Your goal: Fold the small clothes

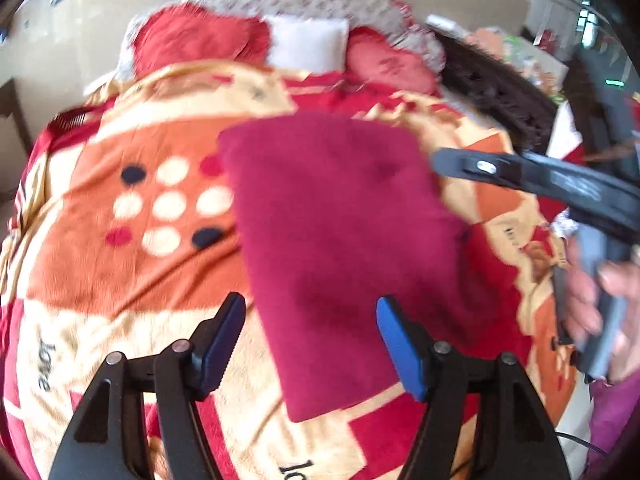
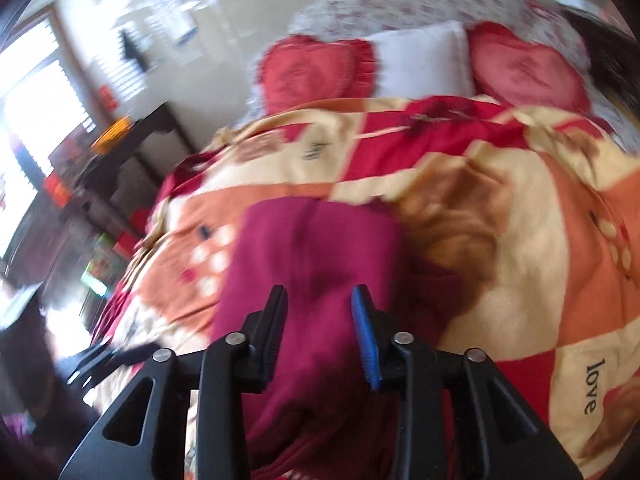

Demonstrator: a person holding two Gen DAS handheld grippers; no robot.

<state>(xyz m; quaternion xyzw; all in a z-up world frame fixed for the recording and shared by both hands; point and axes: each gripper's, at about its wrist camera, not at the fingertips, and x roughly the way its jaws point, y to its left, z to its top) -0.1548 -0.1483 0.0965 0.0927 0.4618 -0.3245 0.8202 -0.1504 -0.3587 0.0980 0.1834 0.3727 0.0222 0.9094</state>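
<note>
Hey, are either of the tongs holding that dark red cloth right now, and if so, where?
Nothing is held. The left tongs and right tongs both stand open above the folded dark red cloth, which lies on the blanket.

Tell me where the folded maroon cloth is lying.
The maroon cloth lies on the patterned blanket, right of its dotted patch in the left wrist view, ahead of the open left gripper.

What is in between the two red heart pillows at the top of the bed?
A white pillow sits between the two red heart pillows, clearest in the right wrist view.
</note>
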